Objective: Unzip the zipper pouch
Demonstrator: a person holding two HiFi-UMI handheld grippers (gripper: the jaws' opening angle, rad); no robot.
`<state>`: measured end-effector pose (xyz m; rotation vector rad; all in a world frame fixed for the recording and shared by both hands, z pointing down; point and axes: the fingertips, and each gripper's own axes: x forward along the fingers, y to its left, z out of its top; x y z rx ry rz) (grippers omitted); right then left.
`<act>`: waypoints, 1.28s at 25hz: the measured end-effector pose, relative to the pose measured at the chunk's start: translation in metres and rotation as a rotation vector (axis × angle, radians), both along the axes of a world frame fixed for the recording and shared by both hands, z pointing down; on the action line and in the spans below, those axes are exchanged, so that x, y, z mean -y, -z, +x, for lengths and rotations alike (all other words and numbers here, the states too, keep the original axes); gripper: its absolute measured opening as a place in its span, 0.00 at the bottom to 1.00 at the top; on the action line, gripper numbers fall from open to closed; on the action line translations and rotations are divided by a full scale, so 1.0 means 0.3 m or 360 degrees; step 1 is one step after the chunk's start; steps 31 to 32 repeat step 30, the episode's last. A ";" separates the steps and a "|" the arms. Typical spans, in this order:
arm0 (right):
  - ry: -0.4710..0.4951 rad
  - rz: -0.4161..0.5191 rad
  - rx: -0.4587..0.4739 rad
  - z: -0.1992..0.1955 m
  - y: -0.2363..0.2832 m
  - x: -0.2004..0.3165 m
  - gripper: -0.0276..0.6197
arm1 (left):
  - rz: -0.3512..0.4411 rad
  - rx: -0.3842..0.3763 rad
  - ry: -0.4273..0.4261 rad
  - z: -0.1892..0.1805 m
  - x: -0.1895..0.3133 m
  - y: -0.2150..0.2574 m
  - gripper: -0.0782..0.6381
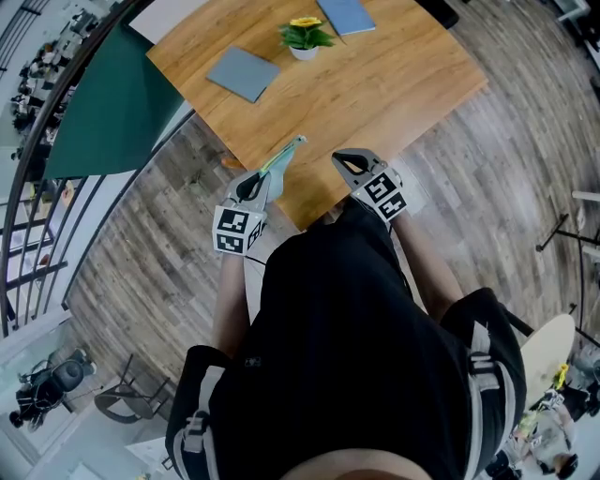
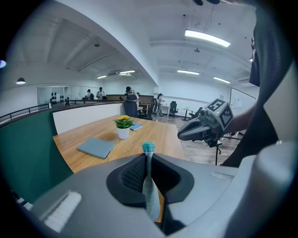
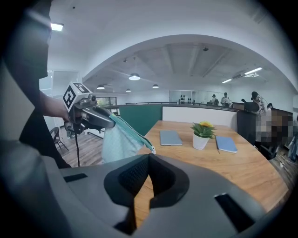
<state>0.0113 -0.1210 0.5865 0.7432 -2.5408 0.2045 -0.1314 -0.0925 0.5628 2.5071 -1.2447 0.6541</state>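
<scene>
1. One pale teal fabric zipper pouch (image 1: 284, 157) is pinched in the left hand-held gripper (image 1: 255, 184) above the edge of the wooden tabletop (image 1: 375, 84), steadied for unzipping.
2. The right hand-held gripper (image 1: 349, 165) is held closed, empty, nearby.

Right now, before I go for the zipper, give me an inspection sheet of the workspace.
Surface: wooden table, tidy.
Job's things: zipper pouch, pale teal, held up in the air; zipper looks closed.
Clutter: potted plant, grey pad and blue book, all on the table's far half.
Grippers: left gripper, fingers shut on the pouch's end; right gripper, fingers shut with nothing between them, not touching the pouch.
Cables: a thin dark line below the left gripper may be one; cannot tell.
Surroundings: plank floor, green panel, people far off.
</scene>
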 end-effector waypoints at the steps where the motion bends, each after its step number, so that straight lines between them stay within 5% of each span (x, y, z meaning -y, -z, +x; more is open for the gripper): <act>1: 0.0003 0.0003 -0.0009 0.000 -0.002 -0.002 0.05 | -0.0003 -0.0001 -0.0001 0.000 -0.002 0.000 0.13; 32: -0.0063 0.0021 -0.0007 0.006 -0.009 -0.009 0.05 | 0.0006 -0.0007 -0.0022 0.010 -0.002 0.011 0.13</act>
